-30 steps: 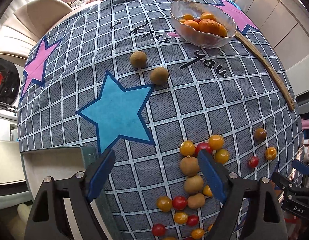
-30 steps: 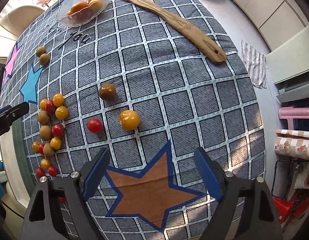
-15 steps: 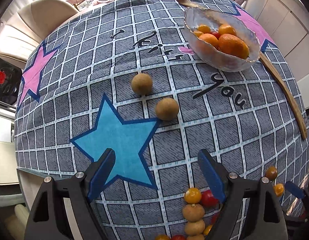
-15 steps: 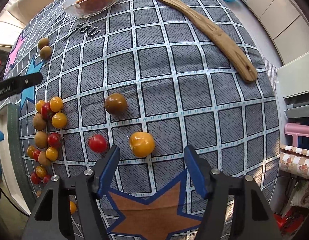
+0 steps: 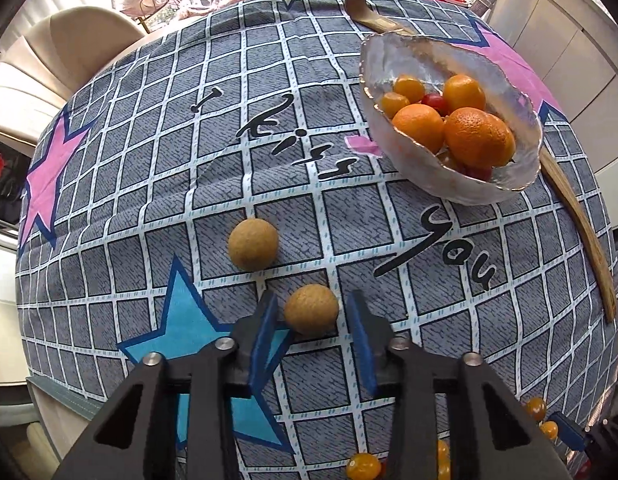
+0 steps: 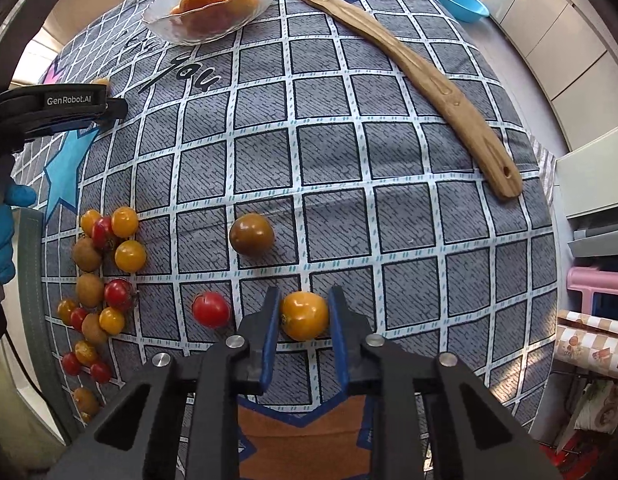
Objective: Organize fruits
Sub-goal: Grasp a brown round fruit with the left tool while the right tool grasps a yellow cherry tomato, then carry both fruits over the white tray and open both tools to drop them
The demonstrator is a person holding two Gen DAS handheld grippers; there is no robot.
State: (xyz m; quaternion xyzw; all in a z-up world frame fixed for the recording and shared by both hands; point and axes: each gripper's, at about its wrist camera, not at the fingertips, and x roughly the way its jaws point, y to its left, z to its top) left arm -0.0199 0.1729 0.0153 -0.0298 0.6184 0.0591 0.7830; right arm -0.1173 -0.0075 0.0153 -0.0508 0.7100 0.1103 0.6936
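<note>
Left gripper (image 5: 311,312) spread around a tan longan (image 5: 311,310), pads apart from it; right gripper (image 6: 303,316) pinching an orange tomato (image 6: 304,315) near the tablecloth's (image 6: 349,160) front edge; glass bowl (image 5: 521,168) contents partly hidden.

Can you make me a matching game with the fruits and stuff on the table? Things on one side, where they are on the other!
Things:
1. yellow-orange tomato
2. near tan round longan
3. big orange mandarins
4. dark brownish tomato

Places:
A. inside the clear glass bowl
B. between the right gripper fingers
C. alone on the checked tablecloth
D. between the left gripper fingers

Pairs: 1-B, 2-D, 3-A, 4-C
</note>
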